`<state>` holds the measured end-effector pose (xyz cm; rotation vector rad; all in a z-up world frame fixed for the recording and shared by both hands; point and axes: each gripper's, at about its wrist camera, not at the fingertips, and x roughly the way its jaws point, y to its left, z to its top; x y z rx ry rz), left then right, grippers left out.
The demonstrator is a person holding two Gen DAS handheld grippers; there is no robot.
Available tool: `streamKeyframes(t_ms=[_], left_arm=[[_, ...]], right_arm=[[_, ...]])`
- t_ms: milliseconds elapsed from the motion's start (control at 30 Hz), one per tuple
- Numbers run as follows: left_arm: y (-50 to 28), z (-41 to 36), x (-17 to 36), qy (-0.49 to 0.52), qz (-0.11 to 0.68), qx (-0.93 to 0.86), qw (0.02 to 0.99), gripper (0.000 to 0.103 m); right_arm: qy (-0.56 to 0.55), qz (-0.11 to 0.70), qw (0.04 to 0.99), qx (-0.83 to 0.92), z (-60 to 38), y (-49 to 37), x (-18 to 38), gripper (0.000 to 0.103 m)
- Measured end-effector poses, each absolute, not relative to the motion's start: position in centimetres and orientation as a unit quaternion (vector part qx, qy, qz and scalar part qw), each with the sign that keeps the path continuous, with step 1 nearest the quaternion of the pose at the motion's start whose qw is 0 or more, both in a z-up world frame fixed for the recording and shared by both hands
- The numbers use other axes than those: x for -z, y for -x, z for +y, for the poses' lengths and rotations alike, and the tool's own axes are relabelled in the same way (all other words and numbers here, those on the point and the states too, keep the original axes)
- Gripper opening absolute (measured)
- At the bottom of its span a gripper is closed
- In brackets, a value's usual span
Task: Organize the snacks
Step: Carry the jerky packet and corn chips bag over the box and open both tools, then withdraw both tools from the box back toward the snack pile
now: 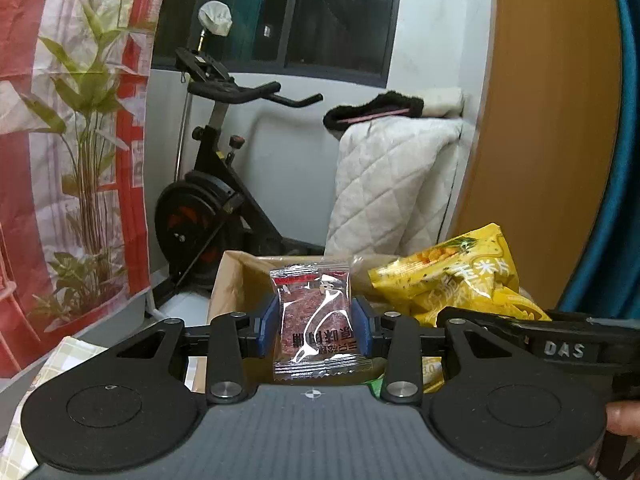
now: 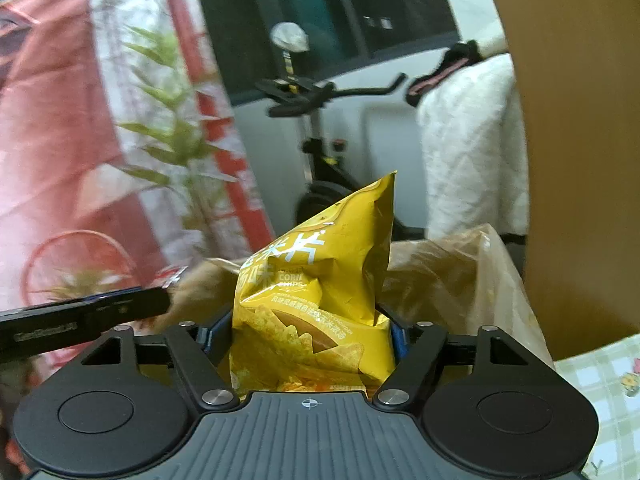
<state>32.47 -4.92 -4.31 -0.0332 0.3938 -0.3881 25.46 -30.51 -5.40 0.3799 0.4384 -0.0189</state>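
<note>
My left gripper (image 1: 315, 326) is shut on a small clear packet of reddish dried meat (image 1: 316, 320), held upright over an open brown cardboard box (image 1: 228, 280). My right gripper (image 2: 310, 332) is shut on a yellow bag of corn chips (image 2: 320, 292), held upright above a crumpled brown bag or box liner (image 2: 440, 276). The yellow bag also shows in the left wrist view (image 1: 452, 276), to the right of the packet, with the right gripper's black body (image 1: 560, 344) beside it. The left gripper's black body (image 2: 80, 316) shows at the left of the right wrist view.
An exercise bike (image 1: 216, 184) stands behind the box. A white quilted cover (image 1: 392, 180) hangs at the right, beside a wooden panel (image 1: 552, 120). A red printed curtain with plants (image 1: 72, 140) hangs at the left. A checked tablecloth (image 2: 600, 384) lies underneath.
</note>
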Motion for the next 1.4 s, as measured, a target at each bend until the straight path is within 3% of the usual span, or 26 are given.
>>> streamKeyframes(t_ms=[67,167,433,867,1400], left_arm=[[-32.2,-4.1,4.4,0.02,0.198,0.199,0.96,0.053],[-31.9,-3.3,4.6,0.027,0.199,0.2,0.959,0.059],[-29.0,-2.6,4.1,0.022,0.199,0.2,0.959,0.065],[-22.2,-1.2,4.1,0.02,0.201,0.214,0.956,0.065],[-13.2,0.2,10.0,0.037,0.222,0.21,0.951,0.064]], right_arm=[[-0.198,0.227,0.953,0.022,-30.5,-26.0,5.7,0.084],[-0.207,0.221,0.953,0.015,-30.6,-25.4,5.7,0.092],[-0.173,0.218,0.96,-0.006,-31.2,-22.2,4.2,0.092],[-0.12,0.203,0.972,-0.023,-30.4,-14.8,3.2,0.092],[-0.115,0.204,0.971,-0.045,-27.7,-5.7,6.4,0.09]])
